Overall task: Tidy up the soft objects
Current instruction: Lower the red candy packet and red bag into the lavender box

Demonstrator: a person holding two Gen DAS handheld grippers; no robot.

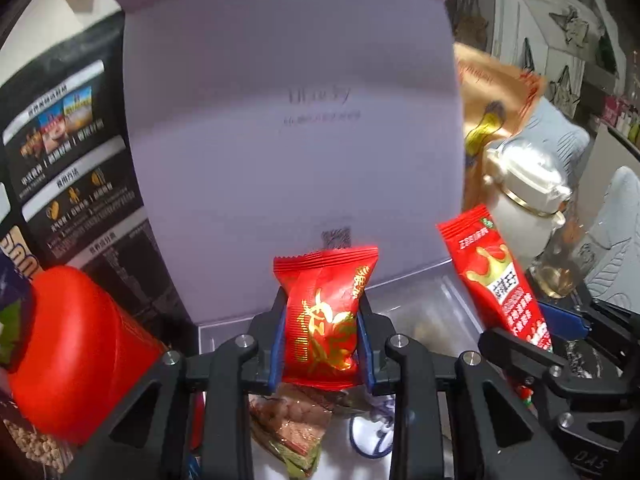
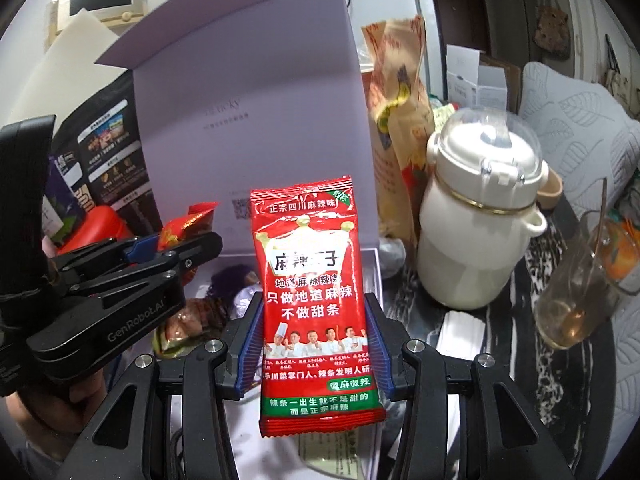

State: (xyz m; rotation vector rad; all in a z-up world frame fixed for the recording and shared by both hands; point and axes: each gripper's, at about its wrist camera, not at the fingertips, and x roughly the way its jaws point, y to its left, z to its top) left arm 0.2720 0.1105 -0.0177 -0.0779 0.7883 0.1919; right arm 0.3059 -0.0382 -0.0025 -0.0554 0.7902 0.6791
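Note:
My left gripper (image 1: 322,330) is shut on a small red snack packet with gold print (image 1: 324,312), held upright over an open lilac box (image 1: 224,332). In the right wrist view that left gripper (image 2: 160,246) comes in from the left with its packet (image 2: 188,222) showing. My right gripper (image 2: 314,344) is shut on a long red spicy-strip packet (image 2: 312,288), also upright above the box (image 2: 374,264); the same packet (image 1: 496,280) and right gripper (image 1: 560,332) appear at the right of the left wrist view. Several wrapped snacks (image 1: 292,424) lie inside the box.
The box's raised lid (image 1: 292,120) stands close ahead. A red canister (image 1: 76,352) and black bag (image 1: 68,152) crowd the left. On the right stand a white lidded jug (image 2: 480,220), a glass cup (image 2: 580,292) and a tan paper bag (image 2: 400,120).

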